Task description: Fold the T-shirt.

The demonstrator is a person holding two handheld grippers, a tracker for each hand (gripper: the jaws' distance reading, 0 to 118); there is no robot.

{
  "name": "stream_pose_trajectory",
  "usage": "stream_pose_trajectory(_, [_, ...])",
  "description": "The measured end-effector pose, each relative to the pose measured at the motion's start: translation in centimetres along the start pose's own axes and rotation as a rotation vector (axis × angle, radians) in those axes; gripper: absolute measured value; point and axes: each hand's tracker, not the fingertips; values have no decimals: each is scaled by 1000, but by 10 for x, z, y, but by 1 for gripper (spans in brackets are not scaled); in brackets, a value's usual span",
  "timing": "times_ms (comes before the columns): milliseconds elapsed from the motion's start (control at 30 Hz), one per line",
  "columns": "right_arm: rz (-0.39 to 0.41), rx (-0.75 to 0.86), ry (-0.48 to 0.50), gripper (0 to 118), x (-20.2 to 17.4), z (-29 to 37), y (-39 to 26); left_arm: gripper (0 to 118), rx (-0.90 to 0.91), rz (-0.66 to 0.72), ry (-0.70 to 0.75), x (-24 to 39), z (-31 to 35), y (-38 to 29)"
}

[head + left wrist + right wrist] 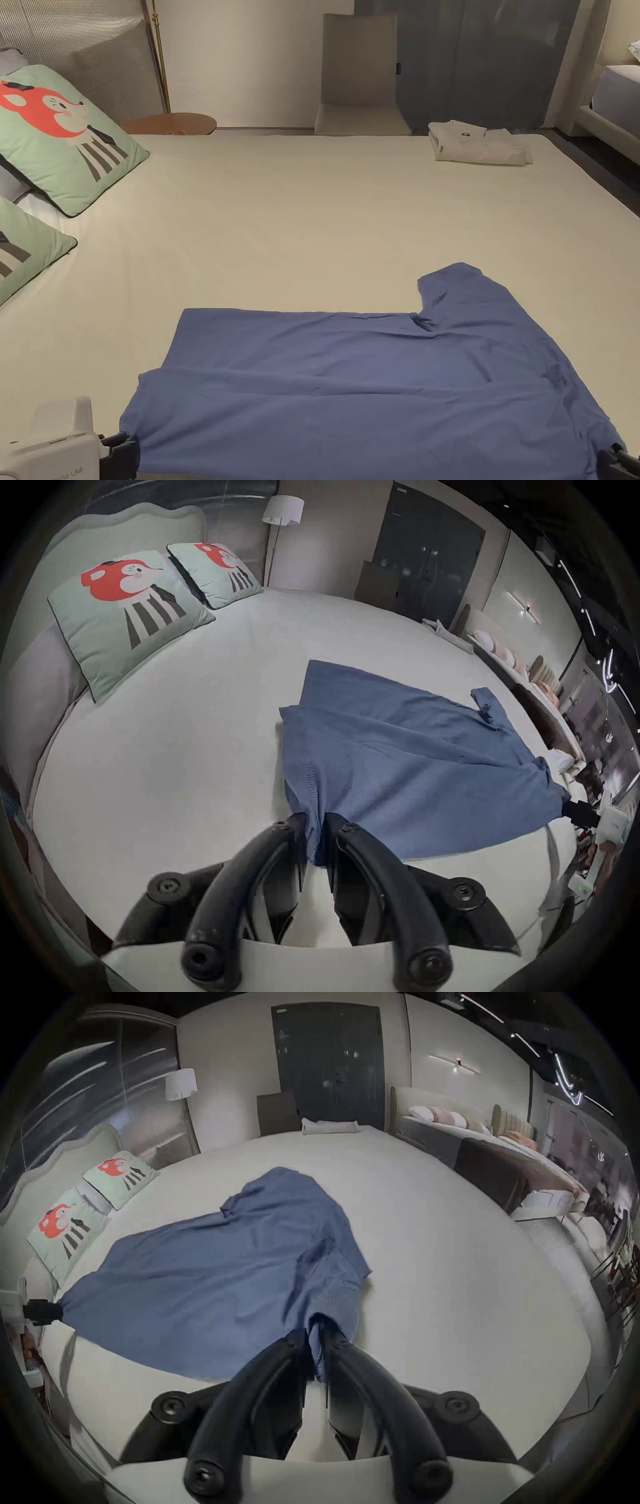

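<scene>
A: Where was the T-shirt [375, 375]?

B: It lay on the bed [312, 212] at 6 o'clock in the head view, 1 sleeve pointing to 1 o'clock. The left gripper [316, 830] was pinching the hem corner, and the right gripper [317, 1338] was pinching the shoulder end.

A: Which step was it?

B: I think the first lengthwise fold. Next, both grippers should lift the near edge together and carry it toward 12 o'clock, keeping the cloth stretched.

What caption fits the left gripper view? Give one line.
Left gripper pinches the blue T-shirt at its near corner on the bed.
</scene>
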Motion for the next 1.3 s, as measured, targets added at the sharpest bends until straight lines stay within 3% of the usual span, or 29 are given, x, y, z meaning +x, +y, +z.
stream_pose_trajectory(300, [44, -71, 5, 10, 7, 58, -25, 8, -74, 60, 5, -16, 48, -57])
stream_pose_trajectory(400, [102, -145, -35, 10, 8, 52, -44, 8, -120, 68, 35, -23, 41, -79])
stream_pose_trajectory(633, [86, -198, -67, 10, 13, 26, -73, 9, -135, 75, 71, -26, 22, -100])
stream_pose_trajectory(667, [99, -203, -81, 10, 14, 24, -75, 13, -132, 75, 97, -25, 21, -101])
stream_pose_trajectory(700, [123, -199, -106, 13, 12, 23, -77, 26, -118, 53, 151, -22, 21, -101])
stream_pose_trajectory(733, [134, -192, -154, 30, 10, 24, -78, 52, -99, 33, 181, -21, 23, -102])
stream_pose_trajectory(767, [153, -172, -211, 56, 9, 26, -77, 72, -67, 2, 208, -19, 26, -101])
stream_pose_trajectory(800, [153, -144, -233, 77, 11, 30, -74, 89, -39, -5, 205, -19, 32, -99])
stream_pose_trajectory(833, [128, -97, -214, 91, 12, 36, -70, 103, -2, 1, 192, -16, 40, -94])
stream_pose_trajectory(900, [46, 25, -152, 89, 13, 51, -57, 105, 88, -1, 178, -7, 57, -82])
stream_pose_trajectory(1000, [21, 199, -159, 90, 1, 69, -36, 105, 254, -21, 175, 17, 78, -62])
stream_pose_trajectory(1067, [10, 292, -128, 83, -12, 78, -23, 96, 335, -19, 136, 33, 91, -50])
stream_pose_trajectory(1100, [2, 332, -102, 75, -18, 83, -18, 83, 377, -15, 115, 40, 97, -44])
stream_pose_trajectory(1167, [-1, 399, -82, 39, -31, 90, -10, 35, 438, -17, 65, 53, 102, -35])
stream_pose_trajectory(1200, [0, 422, -80, 16, -39, 91, -6, 12, 452, -28, 57, 58, 103, -32])
stream_pose_trajectory(1233, [8, 433, -77, 1, -44, 91, -4, 1, 463, -37, 55, 63, 102, -30])
stream_pose_trajectory(1300, [24, 460, -79, 0, -54, 88, -1, 0, 467, -42, 54, 69, 98, -25])
